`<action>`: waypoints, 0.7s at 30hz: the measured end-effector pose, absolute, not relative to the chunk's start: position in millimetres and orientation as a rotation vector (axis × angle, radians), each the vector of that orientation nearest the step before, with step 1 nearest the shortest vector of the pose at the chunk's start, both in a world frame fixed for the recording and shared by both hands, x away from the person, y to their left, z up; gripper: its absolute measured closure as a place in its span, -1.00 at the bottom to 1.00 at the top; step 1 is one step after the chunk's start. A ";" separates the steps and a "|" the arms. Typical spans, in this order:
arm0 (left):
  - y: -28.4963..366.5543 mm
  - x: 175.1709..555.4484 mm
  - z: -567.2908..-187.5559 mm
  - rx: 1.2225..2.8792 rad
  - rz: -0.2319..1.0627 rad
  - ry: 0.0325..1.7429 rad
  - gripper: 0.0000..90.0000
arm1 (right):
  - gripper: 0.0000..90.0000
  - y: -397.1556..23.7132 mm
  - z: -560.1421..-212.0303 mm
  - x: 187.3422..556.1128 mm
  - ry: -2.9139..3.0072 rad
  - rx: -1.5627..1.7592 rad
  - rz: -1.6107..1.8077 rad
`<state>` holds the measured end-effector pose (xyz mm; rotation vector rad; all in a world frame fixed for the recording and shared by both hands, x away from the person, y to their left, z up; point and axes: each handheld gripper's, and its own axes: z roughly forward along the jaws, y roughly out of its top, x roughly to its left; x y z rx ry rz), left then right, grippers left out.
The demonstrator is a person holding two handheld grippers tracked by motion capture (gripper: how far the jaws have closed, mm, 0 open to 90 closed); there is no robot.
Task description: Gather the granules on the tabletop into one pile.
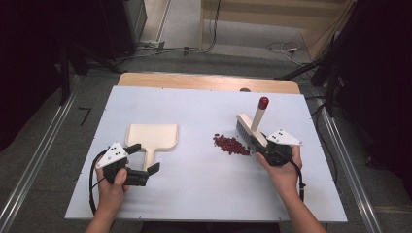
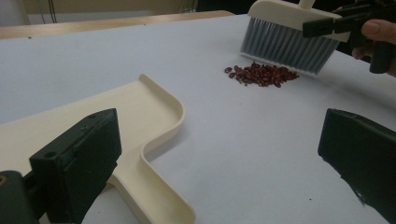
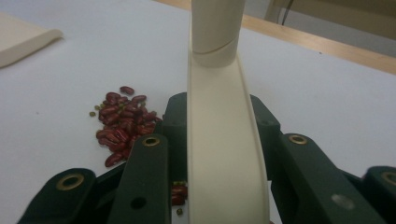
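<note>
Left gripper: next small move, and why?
Probably close the left gripper on the dustpan handle: its jaws stand open on either side of the handle, while the right gripper already holds the brush beside the red beans.

The dustpan (image 2: 140,112) looks like smooth cream plastic with a faint sheen — the brush (image 1: 251,130) has the same plastic in its back, grey bristles below and a glossy red cap on the handle. The red beans (image 2: 261,74) shine a little. The tabletop (image 1: 194,184) is a matt white sheet over a pale wood edge. Both grippers' jaws are matt black plastic — slightly grainy.
</note>
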<state>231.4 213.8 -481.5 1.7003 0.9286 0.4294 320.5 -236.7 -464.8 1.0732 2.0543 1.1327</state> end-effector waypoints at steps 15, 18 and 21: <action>212.8 232.6 -482.3 1.709 0.430 0.927 -1.00 | 0.45 -239.4 -474.3 325.9 2.057 1.074 1.112; 213.1 232.1 -481.8 1.707 0.429 0.927 -1.00 | 0.45 -232.4 -474.8 322.2 2.072 1.050 1.121; 213.6 231.6 -481.5 1.702 0.430 0.928 -1.00 | 0.45 -229.2 -472.9 320.3 2.071 1.033 1.132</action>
